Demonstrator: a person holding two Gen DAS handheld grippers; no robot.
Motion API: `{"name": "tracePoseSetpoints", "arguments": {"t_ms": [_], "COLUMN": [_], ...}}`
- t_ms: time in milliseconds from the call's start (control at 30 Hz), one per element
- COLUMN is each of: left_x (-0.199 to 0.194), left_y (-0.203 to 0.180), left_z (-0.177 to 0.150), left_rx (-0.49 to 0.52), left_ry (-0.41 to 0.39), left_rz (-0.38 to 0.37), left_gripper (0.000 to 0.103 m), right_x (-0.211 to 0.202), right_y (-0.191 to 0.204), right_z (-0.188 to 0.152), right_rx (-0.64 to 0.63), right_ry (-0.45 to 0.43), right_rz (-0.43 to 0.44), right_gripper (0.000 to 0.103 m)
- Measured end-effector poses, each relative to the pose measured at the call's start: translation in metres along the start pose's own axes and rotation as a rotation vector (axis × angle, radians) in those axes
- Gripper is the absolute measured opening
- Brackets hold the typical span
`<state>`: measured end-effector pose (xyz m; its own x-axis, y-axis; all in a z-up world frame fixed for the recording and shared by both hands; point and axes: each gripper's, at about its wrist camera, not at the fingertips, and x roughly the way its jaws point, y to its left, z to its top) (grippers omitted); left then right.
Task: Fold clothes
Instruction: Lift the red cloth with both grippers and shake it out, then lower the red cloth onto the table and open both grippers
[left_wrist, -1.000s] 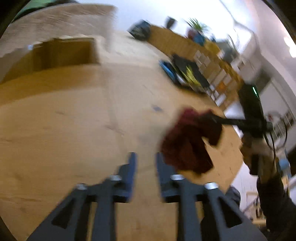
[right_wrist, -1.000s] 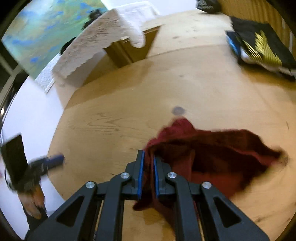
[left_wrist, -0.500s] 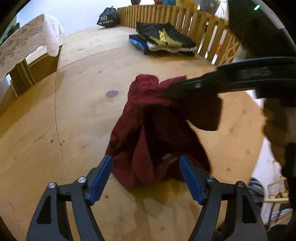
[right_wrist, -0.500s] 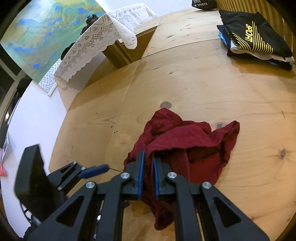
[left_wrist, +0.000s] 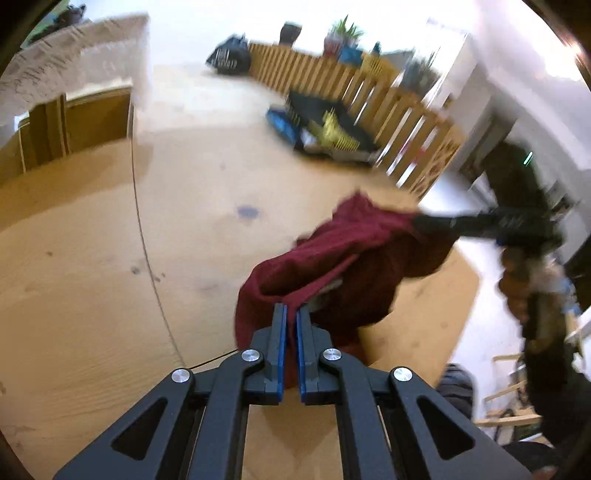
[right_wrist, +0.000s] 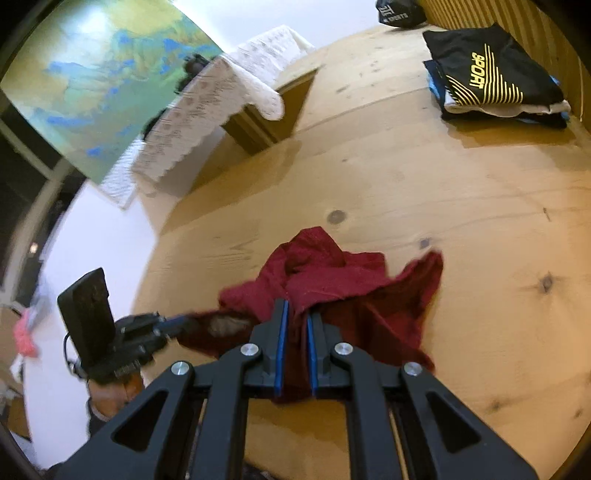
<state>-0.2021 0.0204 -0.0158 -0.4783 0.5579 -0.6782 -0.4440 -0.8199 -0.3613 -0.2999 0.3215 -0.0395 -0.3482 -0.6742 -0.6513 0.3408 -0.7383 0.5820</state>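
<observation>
The left gripper (left_wrist: 290, 314) and the right gripper (right_wrist: 295, 308) are both clamped on the red garment (right_wrist: 354, 291), which hangs bunched between them above the table (right_wrist: 461, 206).

- Left wrist camera looks forward along its own fingers, close above the wooden table (left_wrist: 92, 258), toward the slatted fence (left_wrist: 369, 96) upper right.
- Right wrist camera rides low too, facing the landscape painting (right_wrist: 103, 81) upper left.
- Both share the maroon garment (left_wrist: 332, 266), mid-frame, and the folded stack (right_wrist: 495, 81).
</observation>
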Motion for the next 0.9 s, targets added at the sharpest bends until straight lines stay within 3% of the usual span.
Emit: {"name": "tracePoseSetpoints", "arguments": {"t_ms": [133,233,267,300,367,400,467,533,667,767,900], "left_x": [-0.035,-0.032,-0.021,-0.001,0.030,0.038,0.031,0.022,0.016,0.029,0.038], "left_y": [0.013,0.041,0.055,0.072,0.103,0.114,0.125,0.123,0.098,0.065,0.025], "left_z": [0.013,0.028,0.031,0.032,0.029,0.026,0.019,0.013,-0.002,-0.018,-0.040], "left_rx": [0.018,0.003,-0.006,-0.019,-0.063,-0.086,-0.139,-0.150,-0.111,-0.041,0.033], "left_ry": [-0.040,-0.017,0.022,0.086,0.184,0.204,0.169,0.134,0.131,0.182,0.242], "left_rz": [-0.009,0.045,0.087,0.149,0.282,0.317,0.281,0.252,0.181,0.141,0.116], "left_gripper": [0.004,0.011,0.022,0.028,0.024,0.024,0.029,0.035,0.040,0.047,0.060], "right_x": [-0.029,-0.022,-0.010,0.003,0.032,0.036,0.032,0.034,0.066,0.095,0.118], "right_y": [0.021,0.015,0.006,-0.003,-0.028,-0.039,-0.049,-0.037,0.005,0.027,0.028], "right_z": [-0.003,0.012,0.020,0.028,0.042,0.044,0.040,0.030,0.013,0.010,0.006], "right_rx": [-0.046,-0.052,-0.052,-0.058,-0.069,-0.047,0.019,-0.011,-0.132,-0.187,-0.163], "right_ry": [-0.028,-0.013,0.001,0.016,0.030,0.031,0.021,0.061,0.168,0.223,0.277], "right_rz": [0.049,-0.003,-0.088,-0.199,-0.489,-0.527,-0.419,-0.287,-0.178,-0.153,-0.151], "right_gripper": [0.010,0.012,0.029,0.053,0.055,0.055,0.055,0.055,0.055,0.055,0.055]}}
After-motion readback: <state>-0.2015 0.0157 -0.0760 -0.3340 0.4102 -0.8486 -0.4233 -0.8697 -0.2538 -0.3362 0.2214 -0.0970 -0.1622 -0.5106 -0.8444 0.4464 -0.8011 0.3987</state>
